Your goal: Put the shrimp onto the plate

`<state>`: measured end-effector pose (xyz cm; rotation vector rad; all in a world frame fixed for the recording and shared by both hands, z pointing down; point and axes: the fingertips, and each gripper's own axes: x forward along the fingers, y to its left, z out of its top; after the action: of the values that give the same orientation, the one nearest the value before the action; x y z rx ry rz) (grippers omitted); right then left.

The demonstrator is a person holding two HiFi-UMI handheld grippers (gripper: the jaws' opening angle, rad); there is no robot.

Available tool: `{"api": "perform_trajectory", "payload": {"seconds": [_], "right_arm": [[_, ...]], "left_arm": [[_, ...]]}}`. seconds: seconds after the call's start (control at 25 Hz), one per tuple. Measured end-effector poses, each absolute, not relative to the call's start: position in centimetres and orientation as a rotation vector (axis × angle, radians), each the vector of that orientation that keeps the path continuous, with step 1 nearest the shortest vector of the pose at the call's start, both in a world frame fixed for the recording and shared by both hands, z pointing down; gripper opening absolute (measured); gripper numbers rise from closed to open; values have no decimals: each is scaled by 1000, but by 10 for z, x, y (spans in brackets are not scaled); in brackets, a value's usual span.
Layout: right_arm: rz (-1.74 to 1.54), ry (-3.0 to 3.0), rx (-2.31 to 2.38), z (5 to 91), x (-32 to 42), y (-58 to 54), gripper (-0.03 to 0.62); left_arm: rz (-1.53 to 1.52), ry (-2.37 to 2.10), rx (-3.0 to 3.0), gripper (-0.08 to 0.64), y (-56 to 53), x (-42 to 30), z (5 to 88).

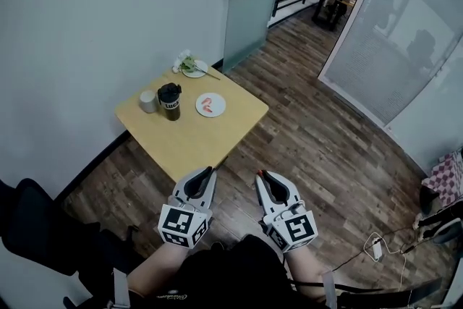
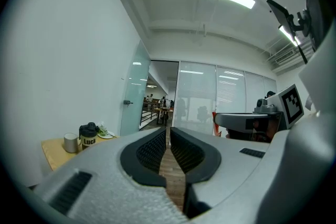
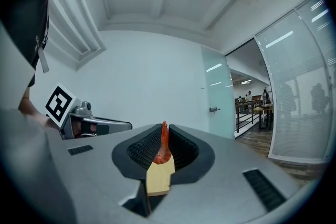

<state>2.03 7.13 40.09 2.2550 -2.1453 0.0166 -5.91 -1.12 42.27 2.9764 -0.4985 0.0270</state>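
My right gripper [image 3: 164, 132] is clamped on a shrimp [image 3: 163, 145]. Its red tail stands up between the ribbed black pads and its pale body hangs at the base of the jaws, which are only as far apart as the shrimp is thick. My left gripper [image 2: 168, 135] carries nothing, with its jaws drawn together to a thin slit that shows the wooden floor [image 1: 325, 148]. From the head view I see both grippers held side by side over the floor, just off the near corner of the small yellow table [image 1: 195, 145] and pointing towards it. The white plate [image 1: 219, 100] sits on the table towards its right edge, well apart from the held shrimp, and has some orange-pink pieces lying on it. Just to the left of the plate stands a black tumbler [image 1: 170, 102], with a small pale cup [image 1: 148, 101] beside it at the table's left corner. At the far corner, against the wall, I can make out a second dish [image 1: 195, 72] with greens on it.
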Motion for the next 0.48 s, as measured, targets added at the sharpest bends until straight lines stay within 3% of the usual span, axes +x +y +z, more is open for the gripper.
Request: {"api": "perform_trajectory", "payload": {"seconds": [0.48], "right_arm": [[-8,-2222,2238,405,60,10,43]], "left_arm": [[56,-550,2973,26,-62,-21,434]]}}
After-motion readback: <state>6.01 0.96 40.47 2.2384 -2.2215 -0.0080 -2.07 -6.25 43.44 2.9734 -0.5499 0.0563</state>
